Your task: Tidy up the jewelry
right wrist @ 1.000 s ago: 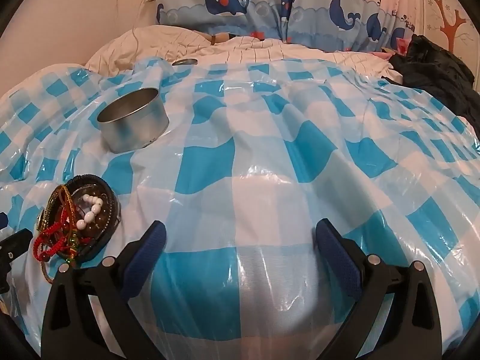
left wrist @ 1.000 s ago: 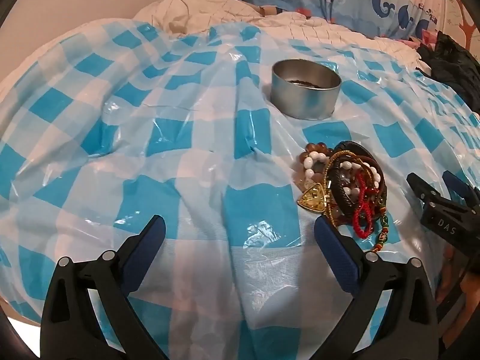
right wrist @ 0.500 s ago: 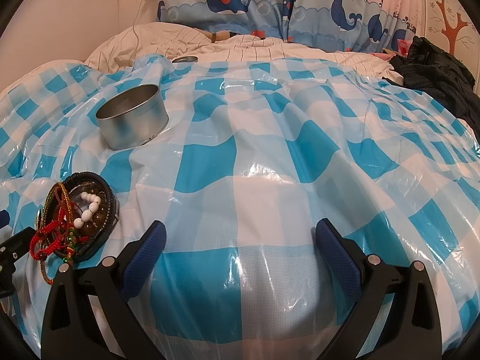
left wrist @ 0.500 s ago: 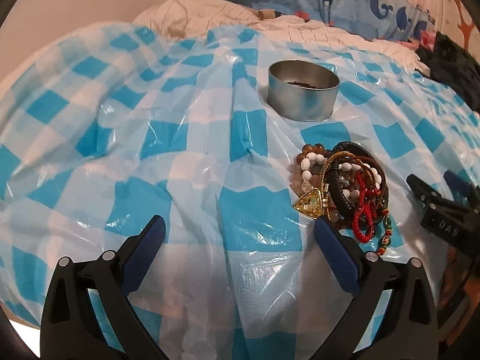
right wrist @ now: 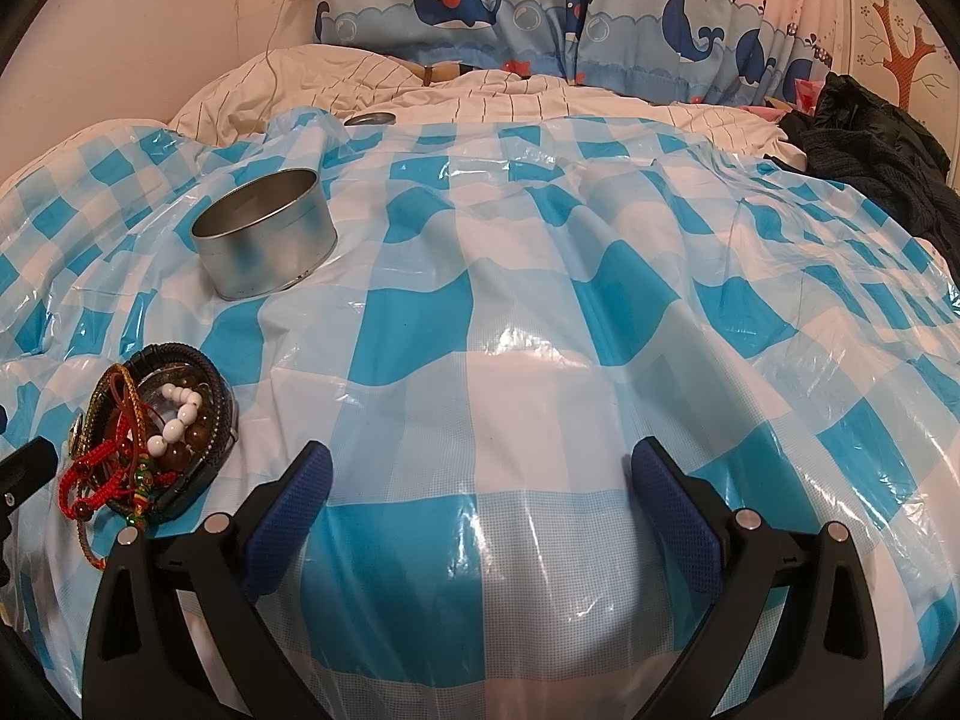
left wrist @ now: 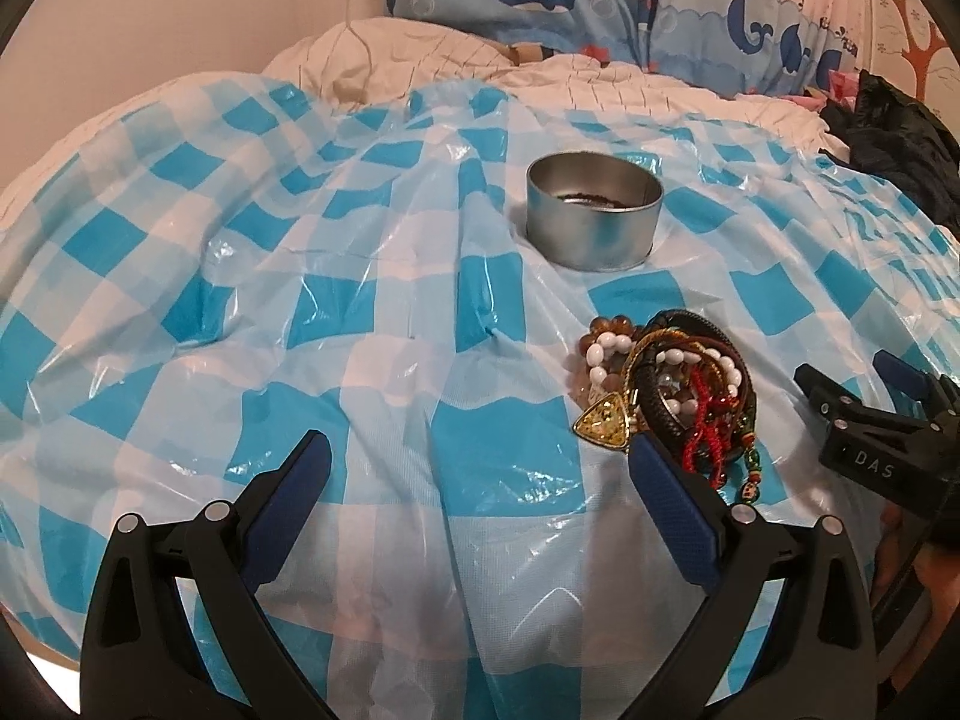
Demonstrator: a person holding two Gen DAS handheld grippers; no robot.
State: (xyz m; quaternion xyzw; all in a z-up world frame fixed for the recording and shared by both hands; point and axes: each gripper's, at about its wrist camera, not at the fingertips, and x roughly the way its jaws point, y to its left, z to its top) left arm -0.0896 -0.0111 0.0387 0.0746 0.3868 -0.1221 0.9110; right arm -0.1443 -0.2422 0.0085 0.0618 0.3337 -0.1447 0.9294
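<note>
A tangled heap of jewelry [left wrist: 672,384], made up of white bead strands, brown wooden beads, dark braided leather bands, red knotted cord and a gold triangular pendant [left wrist: 603,423], lies on the blue-and-white checked plastic sheet [left wrist: 372,312] spread over the bed. In the left wrist view the left gripper [left wrist: 480,468] has its jaws spread wide and released, holding nothing; the heap sits just ahead of the right-hand blue-padded jaw, whose tip overlaps the heap's near edge, though contact cannot be judged. The space between the jaws shows only the sheet. Beyond the heap, well apart from it, stands a round open silver metal tin [left wrist: 594,219], upright, with something dark at its bottom. In the right wrist view the right gripper [right wrist: 480,468] is likewise spread and grasping nothing, and the heap [right wrist: 150,426] lies off to the left of its left-hand jaw, outside the gap. The tin [right wrist: 267,240] stands farther back on the left. A small silver lid [right wrist: 372,119] rests at the sheet's far edge. A dark garment [right wrist: 870,138] lies bunched at the far right, below a whale-print curtain [right wrist: 540,18].
</note>
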